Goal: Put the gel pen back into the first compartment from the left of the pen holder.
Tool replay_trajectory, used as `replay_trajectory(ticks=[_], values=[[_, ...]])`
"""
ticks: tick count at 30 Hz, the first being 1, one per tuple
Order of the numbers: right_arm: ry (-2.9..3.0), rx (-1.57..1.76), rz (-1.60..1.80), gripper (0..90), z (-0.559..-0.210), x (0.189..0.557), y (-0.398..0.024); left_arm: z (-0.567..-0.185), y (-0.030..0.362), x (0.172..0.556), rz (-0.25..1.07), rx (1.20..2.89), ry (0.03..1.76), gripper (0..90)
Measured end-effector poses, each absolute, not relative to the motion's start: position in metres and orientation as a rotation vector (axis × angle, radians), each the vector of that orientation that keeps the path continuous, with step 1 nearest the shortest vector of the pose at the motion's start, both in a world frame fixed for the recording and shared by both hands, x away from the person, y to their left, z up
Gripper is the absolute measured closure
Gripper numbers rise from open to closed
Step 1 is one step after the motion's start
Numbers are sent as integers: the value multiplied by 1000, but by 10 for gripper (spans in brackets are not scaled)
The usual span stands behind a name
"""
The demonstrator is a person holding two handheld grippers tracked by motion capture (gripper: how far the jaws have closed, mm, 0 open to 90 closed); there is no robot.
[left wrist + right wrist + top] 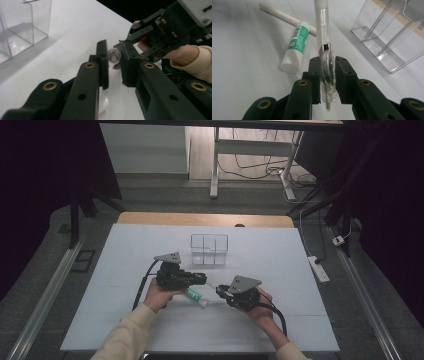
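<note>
A clear pen (212, 285) with a white far section hangs level between my two grippers, just above the white table. My right gripper (328, 67) is shut on its clear end, just behind a silver band, and the barrel (322, 27) runs straight away from the jaws. My left gripper (115, 62) faces it from the other side; the pen's round end (114, 55) sits pinched between the pad tips. In the high view the left gripper (204, 279) and the right gripper (219, 290) nearly meet tip to tip.
A green and white tube (196, 296) lies on the table under the grippers (297, 45), with a thin white stick (279, 15) behind it. A clear divided box (209, 249) stands a little farther back (392, 32).
</note>
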State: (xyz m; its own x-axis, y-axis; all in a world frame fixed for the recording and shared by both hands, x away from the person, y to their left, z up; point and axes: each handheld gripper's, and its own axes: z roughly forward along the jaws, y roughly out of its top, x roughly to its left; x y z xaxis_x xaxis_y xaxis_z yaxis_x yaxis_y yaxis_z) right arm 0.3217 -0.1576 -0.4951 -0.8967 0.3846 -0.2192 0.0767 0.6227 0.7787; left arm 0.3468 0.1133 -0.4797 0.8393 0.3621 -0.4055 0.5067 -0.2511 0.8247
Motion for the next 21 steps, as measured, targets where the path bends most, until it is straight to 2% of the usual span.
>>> replay_trajectory(ticks=[8,16,21], values=[[2471,391,1188,718,-495,323,-160,-476,112,343,-133,1868,643,799],[2449,541,1290,562,-489,329,-172,-470,120,343,-92,1847,663,799],[2450,602,1304,522,-489,330,-183,-463,130,343,-59,1823,674,799]])
